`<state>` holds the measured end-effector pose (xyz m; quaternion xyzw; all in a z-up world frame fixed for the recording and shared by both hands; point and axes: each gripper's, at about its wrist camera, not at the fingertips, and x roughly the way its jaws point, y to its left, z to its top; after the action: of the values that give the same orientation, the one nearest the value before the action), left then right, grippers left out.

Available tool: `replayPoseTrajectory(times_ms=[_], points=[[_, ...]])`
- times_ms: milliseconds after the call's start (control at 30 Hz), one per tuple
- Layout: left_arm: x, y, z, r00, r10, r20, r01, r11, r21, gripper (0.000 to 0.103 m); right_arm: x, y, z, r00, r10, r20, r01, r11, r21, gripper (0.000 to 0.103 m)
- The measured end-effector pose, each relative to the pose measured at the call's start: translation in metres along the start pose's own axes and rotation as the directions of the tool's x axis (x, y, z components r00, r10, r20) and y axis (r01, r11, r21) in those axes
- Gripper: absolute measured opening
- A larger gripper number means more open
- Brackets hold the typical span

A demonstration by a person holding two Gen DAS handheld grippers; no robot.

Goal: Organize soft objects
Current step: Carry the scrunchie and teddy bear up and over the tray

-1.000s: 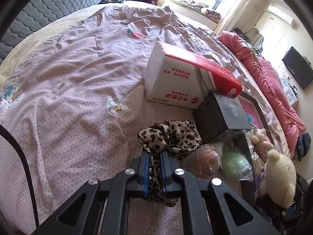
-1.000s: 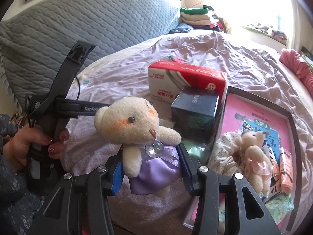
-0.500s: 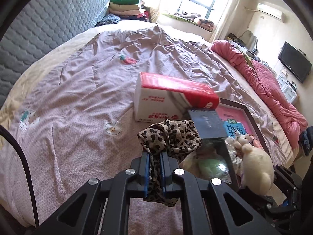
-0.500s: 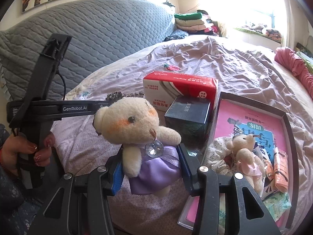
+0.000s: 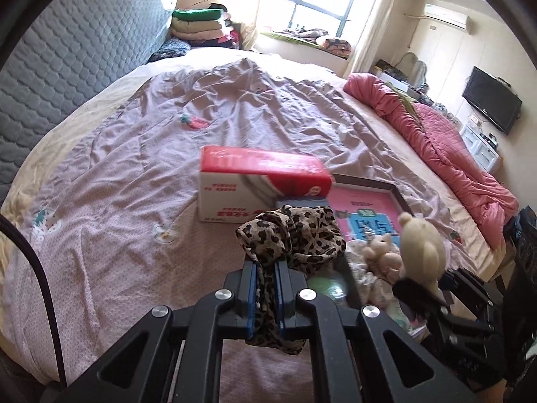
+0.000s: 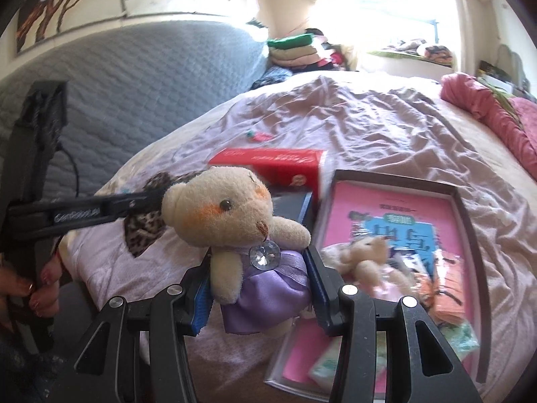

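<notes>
Leopard scarf (image 5: 295, 235) and bear (image 6: 235, 221) pinched in tongs over rumpled lilac bedspread (image 5: 134, 174).

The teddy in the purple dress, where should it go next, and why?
Probably down into the tray. The right gripper is shut on the teddy just left of the tray, where another small bear already lies. The left gripper is busy holding the scarf.

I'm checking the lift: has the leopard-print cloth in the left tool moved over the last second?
Yes. The leopard-print cloth, clamped in the left tool, has risen: it now overlaps the red and white box, which earlier sat well above it.
</notes>
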<state>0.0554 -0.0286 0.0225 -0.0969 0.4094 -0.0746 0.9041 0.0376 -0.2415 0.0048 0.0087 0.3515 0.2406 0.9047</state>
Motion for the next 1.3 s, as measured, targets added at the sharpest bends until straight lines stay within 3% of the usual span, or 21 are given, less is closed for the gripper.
replayPoseTrajectory(times_ms=[300, 833, 1300], points=[[-0.005, -0.045, 0.003, 0.999, -0.046, -0.004, 0.046, 0.997, 0.066, 0.009, -0.025, -0.047, 0.003, 0.996, -0.063, 0.056, 0.054, 0.987, 0.152, 0.051], [-0.004, -0.099, 0.009, 0.996, -0.091, -0.005, 0.091, 0.986, 0.139, 0.009, -0.065, -0.097, 0.001, 0.967, -0.215, 0.136, 0.174, 0.949, 0.262, 0.051], [0.022, -0.126, 0.006, 0.996, -0.064, -0.057, 0.071, 0.987, 0.142, 0.009, -0.082, -0.124, -0.003, 0.950, -0.265, 0.164, 0.197, 0.919, 0.343, 0.051]])
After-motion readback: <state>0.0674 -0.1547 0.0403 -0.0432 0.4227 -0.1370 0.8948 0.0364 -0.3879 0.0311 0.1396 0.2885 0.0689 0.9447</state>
